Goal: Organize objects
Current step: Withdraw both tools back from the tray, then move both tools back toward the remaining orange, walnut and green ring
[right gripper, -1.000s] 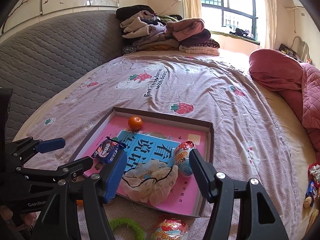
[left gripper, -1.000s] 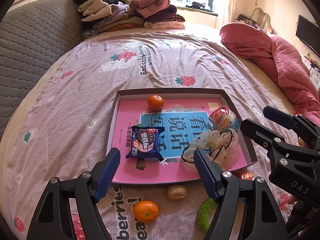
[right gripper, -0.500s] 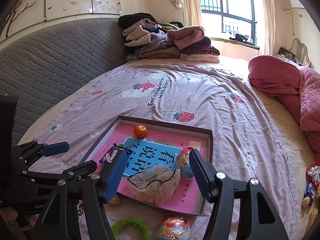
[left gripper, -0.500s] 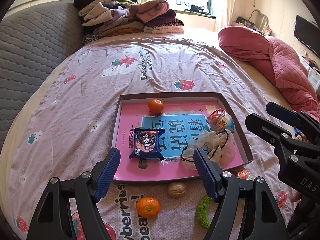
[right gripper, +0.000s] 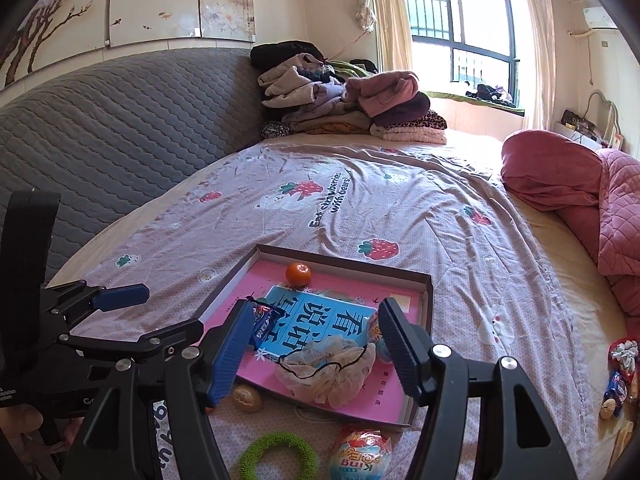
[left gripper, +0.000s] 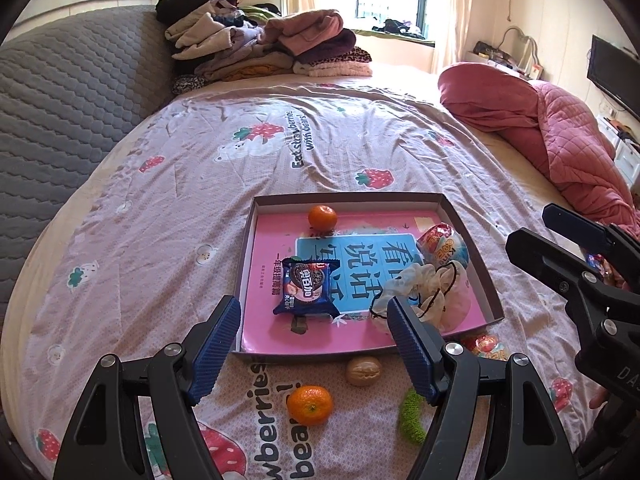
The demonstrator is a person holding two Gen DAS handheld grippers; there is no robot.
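Note:
A shallow cardboard tray [left gripper: 352, 198] [right gripper: 427, 292] with a pink and blue lining lies on the bed. Inside it are a tangerine [left gripper: 322, 217] [right gripper: 298, 274], a blue biscuit packet [left gripper: 307, 287] [right gripper: 266, 322], a cream hair scrunchie [left gripper: 424, 288] [right gripper: 334, 368] and a round snack pack [left gripper: 442, 244]. In front of the tray lie a second tangerine [left gripper: 310, 405], a walnut [left gripper: 363, 371] [right gripper: 248, 398], a green ring [left gripper: 412, 416] [right gripper: 278, 456] and another snack pack [right gripper: 360, 454]. My left gripper [left gripper: 314, 344] and right gripper [right gripper: 312, 350] both hover open and hold nothing, short of the tray.
Folded clothes [left gripper: 264, 46] are piled at the bed's far end by a grey quilted headboard [right gripper: 120, 128]. A red quilt [left gripper: 560, 132] lies bunched at the right. Small wrapped items [right gripper: 618, 376] sit near the right bed edge.
Both grippers have pulled back and risen, so the tray and loose items look smaller and more of the room shows. Both stay open; nothing on the bed has moved.

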